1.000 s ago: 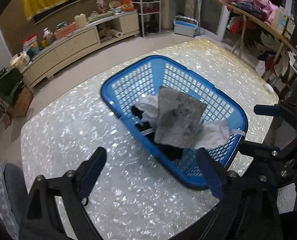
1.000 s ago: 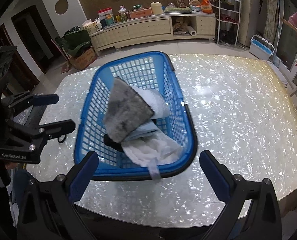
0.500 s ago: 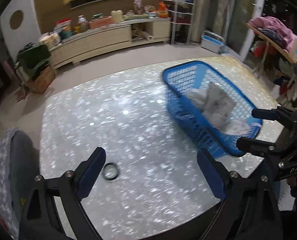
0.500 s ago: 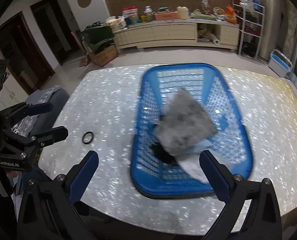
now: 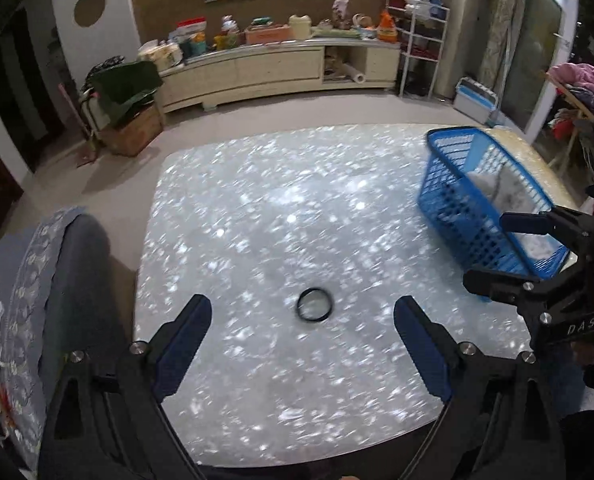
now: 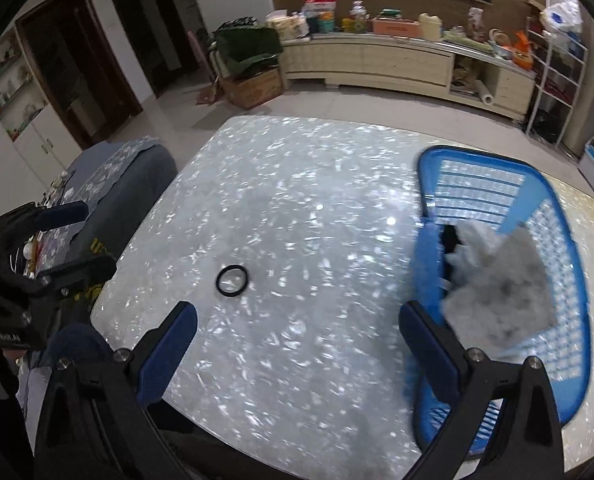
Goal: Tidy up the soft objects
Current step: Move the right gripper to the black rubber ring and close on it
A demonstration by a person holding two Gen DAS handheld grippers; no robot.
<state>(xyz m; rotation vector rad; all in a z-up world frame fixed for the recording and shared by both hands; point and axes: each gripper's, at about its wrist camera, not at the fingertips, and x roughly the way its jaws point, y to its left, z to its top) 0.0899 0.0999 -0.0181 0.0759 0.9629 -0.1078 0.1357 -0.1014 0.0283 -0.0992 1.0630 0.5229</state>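
A blue plastic laundry basket [image 5: 449, 196] [image 6: 569, 264] stands on the right part of the pearly white table [image 5: 281, 208] [image 6: 305, 184]. In it lie a grey fluffy cloth [image 6: 501, 280] [image 5: 509, 192], a white cloth [image 5: 541, 246] and something black [image 6: 451, 240]. A small black ring [image 5: 314, 310] [image 6: 232, 280] lies on the table. My left gripper [image 5: 303, 330] hangs open over the ring, nothing between its fingers. My right gripper [image 6: 297, 336] is open and empty too, its right finger [image 6: 425, 344] in front of the basket's near left wall.
A chair with a grey patterned cover [image 5: 45, 280] [image 6: 125, 188] stands at the table's left edge. Beyond the table are a long low cabinet [image 5: 257, 68] [image 6: 377, 64] loaded with clutter, a metal shelf rack [image 5: 421, 48] and a rack of clothes [image 5: 581, 84].
Both grippers have swung left across the table, away from the basket. The basket has slid to the right in both views and the black ring has come into view. Both stayed open.
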